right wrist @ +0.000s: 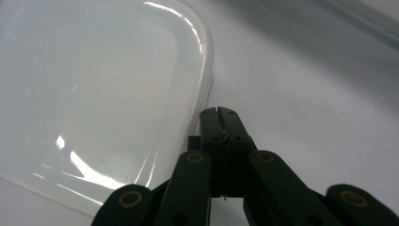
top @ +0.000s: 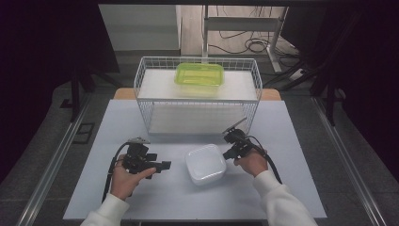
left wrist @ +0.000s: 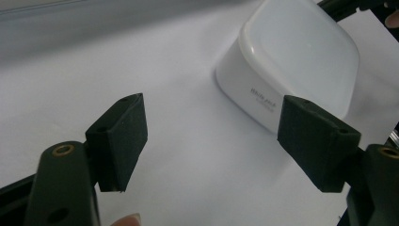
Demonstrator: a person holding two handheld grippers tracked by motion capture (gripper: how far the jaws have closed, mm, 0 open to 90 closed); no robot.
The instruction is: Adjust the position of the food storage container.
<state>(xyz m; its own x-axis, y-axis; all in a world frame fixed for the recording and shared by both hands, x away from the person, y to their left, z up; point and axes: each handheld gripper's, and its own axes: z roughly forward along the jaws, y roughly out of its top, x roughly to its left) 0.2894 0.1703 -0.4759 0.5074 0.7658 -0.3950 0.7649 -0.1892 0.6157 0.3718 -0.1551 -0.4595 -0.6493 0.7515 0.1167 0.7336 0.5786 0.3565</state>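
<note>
Resting low on the table (top: 141, 197), the left gripper (top: 162, 165) points wide-open jaws at the white lidded box (top: 205, 164). The right gripper (top: 229, 147), jaws pressed together, sits just beside the box's right edge. The squarish box sits flat between them, lid up.

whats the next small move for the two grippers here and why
Probably open the right gripper, then close in on the white container from both sides. Its jaws are pressed shut beside the container's edge and grip nothing, while the left gripper already stands open, aimed at the container with bare table between them.
</note>
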